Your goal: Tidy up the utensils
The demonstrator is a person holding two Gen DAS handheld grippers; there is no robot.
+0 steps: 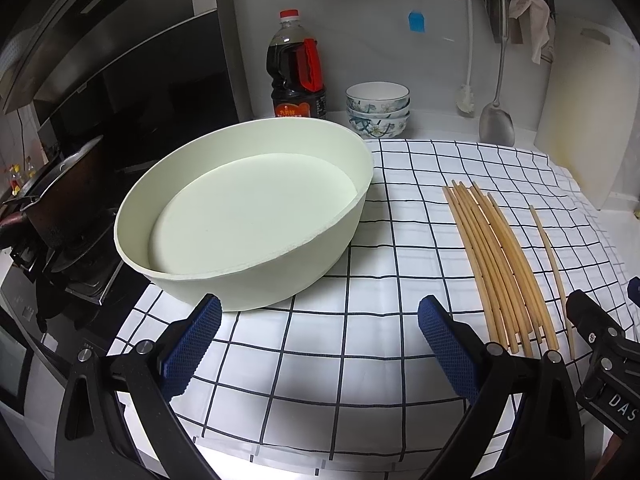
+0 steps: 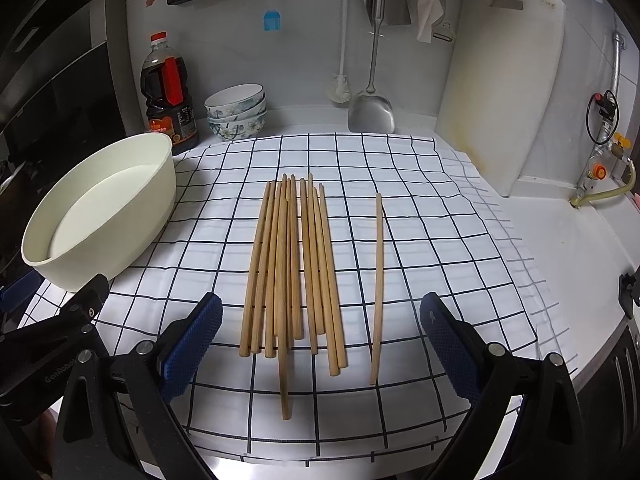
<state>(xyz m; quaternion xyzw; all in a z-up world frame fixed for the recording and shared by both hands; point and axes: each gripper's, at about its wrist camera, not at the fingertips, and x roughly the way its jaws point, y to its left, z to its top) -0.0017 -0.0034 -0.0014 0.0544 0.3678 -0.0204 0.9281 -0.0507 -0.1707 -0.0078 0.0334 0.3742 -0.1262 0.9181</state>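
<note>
Several wooden chopsticks [image 2: 292,264] lie in a bundle on the checked cloth [image 2: 420,240], with a single chopstick [image 2: 377,288] apart to their right. A cream round basin [image 2: 100,208] stands empty at the cloth's left. My right gripper [image 2: 320,344] is open just in front of the bundle's near ends, nothing between its fingers. My left gripper [image 1: 320,344] is open over bare cloth, the basin [image 1: 248,208] ahead to its left and the chopsticks [image 1: 496,264] to its right. The right gripper's body [image 1: 600,344] shows at the left wrist view's right edge.
A soy sauce bottle [image 2: 170,92] and stacked patterned bowls [image 2: 236,110] stand at the back. A steel spatula [image 2: 372,108], a brush [image 2: 340,88] and a white cutting board [image 2: 504,88] are against the wall. A pot on a stove [image 1: 60,200] sits left of the basin.
</note>
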